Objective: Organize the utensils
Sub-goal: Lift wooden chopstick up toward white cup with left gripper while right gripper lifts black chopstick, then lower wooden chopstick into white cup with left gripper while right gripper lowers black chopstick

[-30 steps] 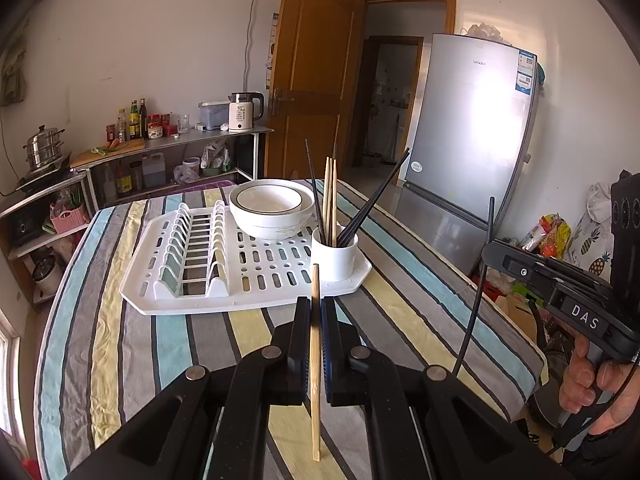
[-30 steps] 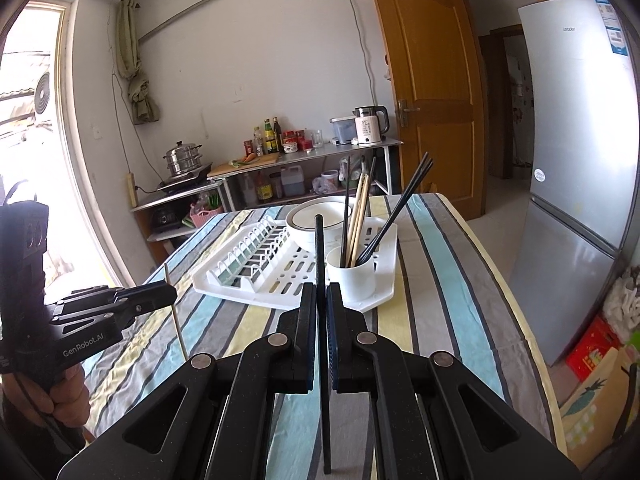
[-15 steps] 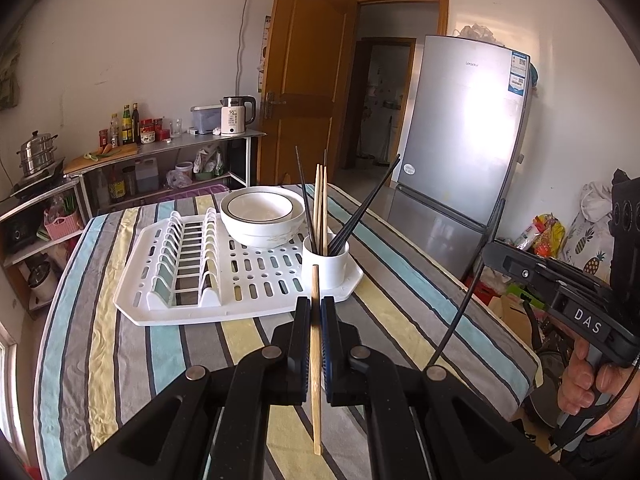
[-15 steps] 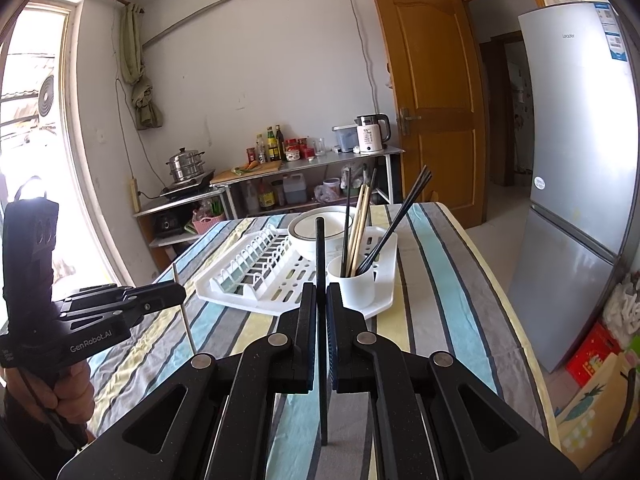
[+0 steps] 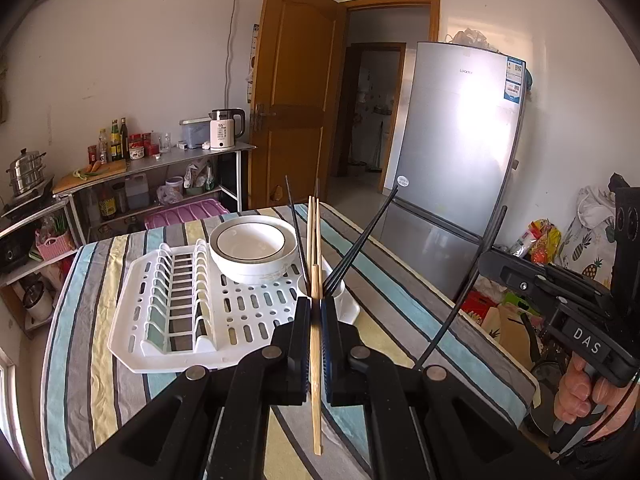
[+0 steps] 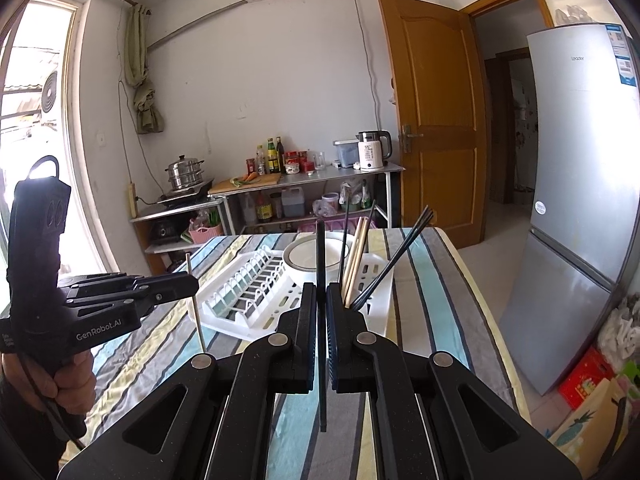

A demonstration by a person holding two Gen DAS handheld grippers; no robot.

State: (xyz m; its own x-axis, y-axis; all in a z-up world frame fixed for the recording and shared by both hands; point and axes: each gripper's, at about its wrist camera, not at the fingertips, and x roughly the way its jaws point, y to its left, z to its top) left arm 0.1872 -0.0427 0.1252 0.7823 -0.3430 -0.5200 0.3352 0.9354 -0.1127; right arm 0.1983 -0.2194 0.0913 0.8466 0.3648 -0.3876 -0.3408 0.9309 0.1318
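Left wrist view: striped table (image 5: 400, 304) fills lower frame. White drying rack (image 5: 176, 320) at 10 o'clock of my L claw (image 5: 316, 312), bowl (image 5: 252, 248) on it at 11. Utensil cup (image 5: 340, 292) at 12, just beyond tips, w/ chopsticks inside. L claw clamped on upright wooden chopstick (image 5: 317, 380). R claw (image 6: 321, 300) pinches black chopstick (image 6: 321, 272), also upright, above table.

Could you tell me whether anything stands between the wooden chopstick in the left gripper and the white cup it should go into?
Nothing visible blocks it. The wooden chopstick sits upright in the left gripper, with the white cup just beyond, though chopsticks already crowd it.
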